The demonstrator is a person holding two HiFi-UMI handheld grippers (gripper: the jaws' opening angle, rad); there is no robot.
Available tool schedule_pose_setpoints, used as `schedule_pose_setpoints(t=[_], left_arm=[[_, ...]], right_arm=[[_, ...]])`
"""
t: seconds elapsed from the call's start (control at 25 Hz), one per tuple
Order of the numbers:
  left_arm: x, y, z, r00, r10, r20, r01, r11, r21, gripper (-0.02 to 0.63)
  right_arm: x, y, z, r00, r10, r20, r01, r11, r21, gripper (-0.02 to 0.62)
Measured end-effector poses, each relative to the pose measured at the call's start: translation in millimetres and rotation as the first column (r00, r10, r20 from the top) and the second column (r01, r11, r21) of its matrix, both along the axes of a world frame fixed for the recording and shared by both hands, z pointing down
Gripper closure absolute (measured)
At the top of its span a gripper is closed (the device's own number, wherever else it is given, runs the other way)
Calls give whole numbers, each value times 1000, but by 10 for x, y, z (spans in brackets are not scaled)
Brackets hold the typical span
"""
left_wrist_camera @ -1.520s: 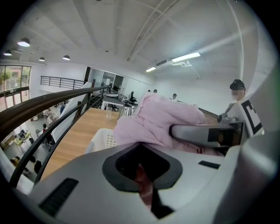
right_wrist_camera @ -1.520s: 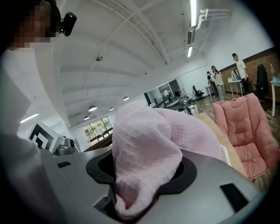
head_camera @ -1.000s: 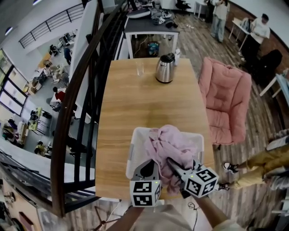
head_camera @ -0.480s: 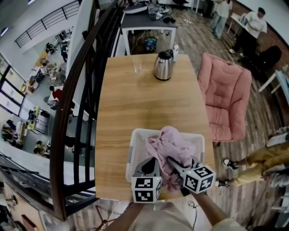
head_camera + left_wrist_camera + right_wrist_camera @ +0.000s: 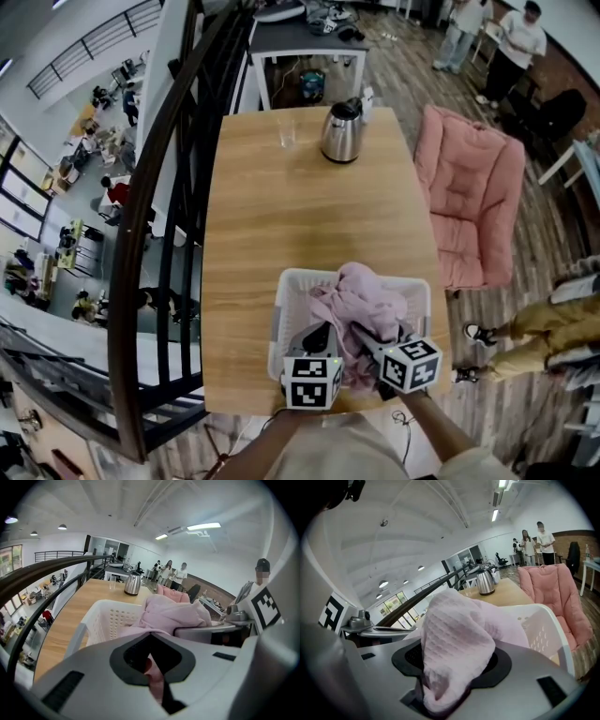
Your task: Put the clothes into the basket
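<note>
A pink waffle-knit garment (image 5: 361,302) lies heaped in the white perforated basket (image 5: 289,302) at the near end of the wooden table. My left gripper (image 5: 320,339) is shut on a thin fold of the garment (image 5: 151,667) at the basket's near left. My right gripper (image 5: 362,337) is shut on a thick bunch of the same cloth (image 5: 454,639), which bulges out over its jaws. In the left gripper view the garment (image 5: 171,613) rises above the basket wall (image 5: 110,618). The basket rim (image 5: 546,620) curves round on the right in the right gripper view.
A steel kettle (image 5: 341,132) and a drinking glass (image 5: 287,135) stand at the table's far end. A pink cushioned chair (image 5: 473,202) sits right of the table. A dark railing (image 5: 164,234) runs along the left, over a drop. People stand at the back right.
Both grippers have drawn slightly nearer to me and lower, and the garment has settled a little deeper into the basket. Both stay shut on the cloth.
</note>
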State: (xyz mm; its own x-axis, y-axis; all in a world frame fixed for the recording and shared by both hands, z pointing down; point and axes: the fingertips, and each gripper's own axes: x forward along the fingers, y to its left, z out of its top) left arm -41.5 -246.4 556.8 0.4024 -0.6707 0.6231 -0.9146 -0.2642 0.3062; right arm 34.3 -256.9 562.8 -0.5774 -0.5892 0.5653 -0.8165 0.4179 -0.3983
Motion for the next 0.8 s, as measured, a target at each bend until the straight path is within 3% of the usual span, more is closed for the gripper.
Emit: schedule_pose_setpoints(t=[0.16, 0.48, 0.8], left_arm=[[-9, -33, 63, 1000, 17, -7, -17, 999, -35, 606], [-72, -91, 216, 1000, 26, 0, -26, 997, -76, 606], [-116, -123, 291, 1000, 30, 4, -29, 996, -85, 606]], right_arm=[[-89, 95, 185, 998, -49, -51, 48, 998, -36, 342], [-122, 77, 400, 998, -58, -23, 55, 992, -117, 345], [-117, 7, 584, 993, -103, -60, 93, 984, -149, 344]])
